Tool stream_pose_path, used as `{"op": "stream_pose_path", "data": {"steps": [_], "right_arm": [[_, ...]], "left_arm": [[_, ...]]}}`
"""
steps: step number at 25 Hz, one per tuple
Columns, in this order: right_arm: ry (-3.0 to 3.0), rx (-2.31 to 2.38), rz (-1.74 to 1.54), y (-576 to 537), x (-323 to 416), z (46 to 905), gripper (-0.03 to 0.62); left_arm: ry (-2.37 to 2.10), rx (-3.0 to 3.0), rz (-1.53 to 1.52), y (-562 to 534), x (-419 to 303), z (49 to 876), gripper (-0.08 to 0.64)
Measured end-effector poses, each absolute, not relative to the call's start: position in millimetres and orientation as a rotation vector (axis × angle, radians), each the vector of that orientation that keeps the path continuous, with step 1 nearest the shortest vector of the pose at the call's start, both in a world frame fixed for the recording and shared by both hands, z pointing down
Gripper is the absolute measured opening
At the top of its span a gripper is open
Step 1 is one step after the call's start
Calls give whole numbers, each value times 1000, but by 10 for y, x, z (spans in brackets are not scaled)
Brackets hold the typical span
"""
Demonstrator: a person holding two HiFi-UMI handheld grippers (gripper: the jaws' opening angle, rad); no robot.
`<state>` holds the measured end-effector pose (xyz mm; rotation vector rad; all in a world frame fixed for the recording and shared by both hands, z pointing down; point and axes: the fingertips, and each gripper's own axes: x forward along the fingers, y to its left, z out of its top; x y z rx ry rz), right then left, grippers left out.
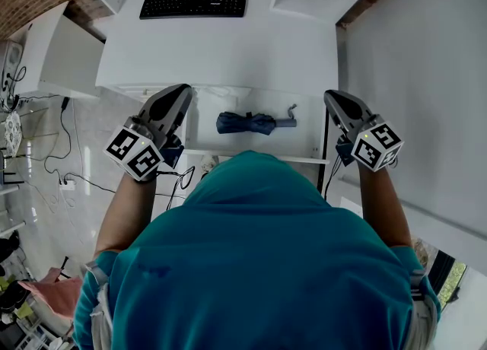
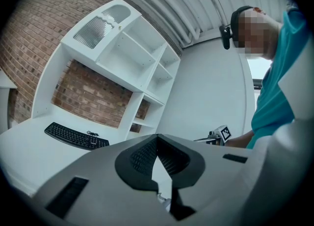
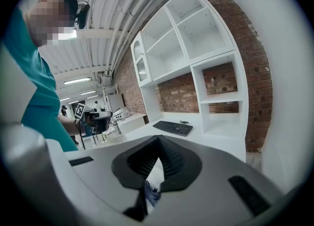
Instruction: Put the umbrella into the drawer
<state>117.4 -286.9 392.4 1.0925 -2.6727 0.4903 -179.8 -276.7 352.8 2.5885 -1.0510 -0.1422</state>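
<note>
The folded umbrella (image 1: 245, 122) already lies inside the open drawer (image 1: 304, 138) under the table (image 1: 221, 48), so the left gripper (image 1: 182, 94) and right gripper (image 1: 332, 99), both closed and empty, flank it, probably to push it shut.

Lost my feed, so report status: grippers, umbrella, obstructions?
Both grippers shut, empty: left gripper and right gripper flank the drawer. Umbrella lies folded inside the open drawer. Nothing blocking it.

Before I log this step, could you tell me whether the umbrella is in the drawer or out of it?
In: the umbrella lies folded on the floor of the open drawer in the head view.
</note>
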Motion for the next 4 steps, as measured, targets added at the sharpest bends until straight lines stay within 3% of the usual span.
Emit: {"op": "stream_pose_path", "data": {"steps": [4], "right_arm": [[-2676,1086,486,-2860,1159,3918,21]], "left_arm": [[-1048,2588,-144,-2755,-1808,3519,15]]}}
